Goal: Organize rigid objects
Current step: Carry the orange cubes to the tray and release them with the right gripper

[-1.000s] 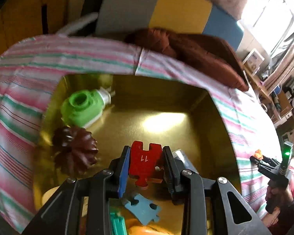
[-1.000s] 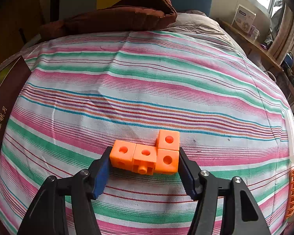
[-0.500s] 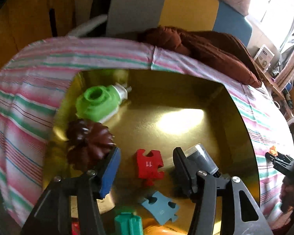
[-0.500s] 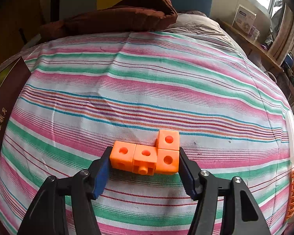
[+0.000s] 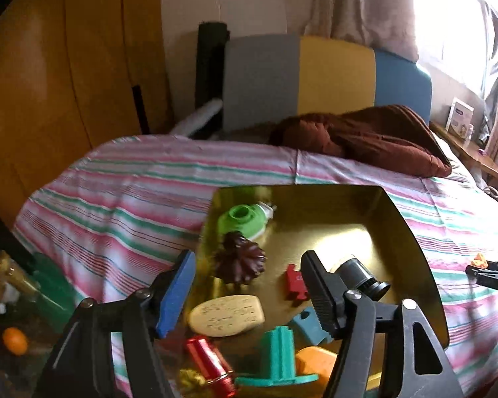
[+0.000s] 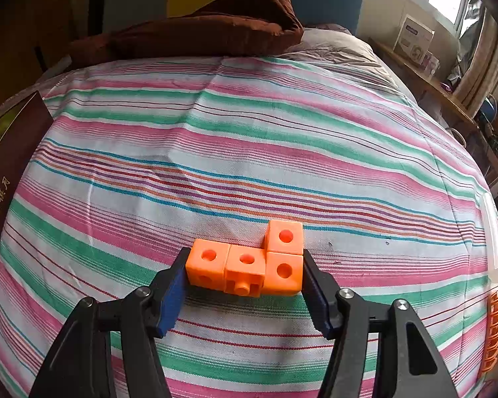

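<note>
My left gripper [image 5: 247, 258] hovers above the near part of a gold tray [image 5: 318, 225], its jaws opening with nothing held between them. A red puzzle piece [image 5: 293, 282] lies loose on the tray floor beside the right finger. Also in the tray are a green cap [image 5: 244, 220], a dark brown fluted mould [image 5: 239, 263], a grey-black cylinder [image 5: 358, 273], a beige oval [image 5: 227, 315] and a blue puzzle piece [image 5: 307, 323]. My right gripper [image 6: 245, 265] is shut on an orange block of joined cubes [image 6: 249, 262] resting on the striped sheet [image 6: 249, 152].
A brown blanket [image 5: 365, 136] lies at the head of the bed. A teal piece [image 5: 279, 355], an orange block [image 5: 315, 361] and a red cylinder [image 5: 209, 361] crowd the tray's near edge. An orange ribbed item [image 6: 496, 328] lies at the right. A dark box wall [image 6: 6, 172] stands left.
My left gripper let go of the red puzzle piece, opened wide, and pulled up and back from the tray. The right gripper and its orange block stayed still.
</note>
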The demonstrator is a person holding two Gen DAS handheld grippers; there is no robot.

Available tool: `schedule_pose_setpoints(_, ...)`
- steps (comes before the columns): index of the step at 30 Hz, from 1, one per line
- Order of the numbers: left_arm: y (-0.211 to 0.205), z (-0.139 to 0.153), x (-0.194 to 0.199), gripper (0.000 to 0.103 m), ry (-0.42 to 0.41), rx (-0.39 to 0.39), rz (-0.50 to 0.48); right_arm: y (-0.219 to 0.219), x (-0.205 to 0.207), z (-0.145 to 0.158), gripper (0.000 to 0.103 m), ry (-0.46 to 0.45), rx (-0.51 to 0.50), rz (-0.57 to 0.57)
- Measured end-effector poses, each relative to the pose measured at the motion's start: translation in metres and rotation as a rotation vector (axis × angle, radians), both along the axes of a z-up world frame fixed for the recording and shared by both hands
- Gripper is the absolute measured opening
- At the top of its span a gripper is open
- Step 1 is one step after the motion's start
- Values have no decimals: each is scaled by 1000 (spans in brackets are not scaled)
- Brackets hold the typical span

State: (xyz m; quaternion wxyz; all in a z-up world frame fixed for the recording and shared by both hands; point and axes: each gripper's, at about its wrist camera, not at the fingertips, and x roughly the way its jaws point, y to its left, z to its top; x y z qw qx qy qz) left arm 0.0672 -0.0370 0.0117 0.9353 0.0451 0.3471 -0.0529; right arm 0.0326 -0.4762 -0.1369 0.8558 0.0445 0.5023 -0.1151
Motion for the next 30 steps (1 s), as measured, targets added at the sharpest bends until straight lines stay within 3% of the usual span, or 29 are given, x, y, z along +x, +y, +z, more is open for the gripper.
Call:
schedule_pose_setpoints(8,16,12,-26,67,-46,12,-4,1,0,0,62,12,-5,-10)
schedule_pose_setpoints(19,36,6,-34,68,-38,-7,13,13,14,13,62,107,-30,-155)
schedule_pose_setpoints(24,42,0,-35,69,-28,-11,23,38,23,48,62,18,30,-122)
schedule_pose_setpoints(30,49,-6,-34,69,-15,-24,36,106,53,101,62,-90,129,51)
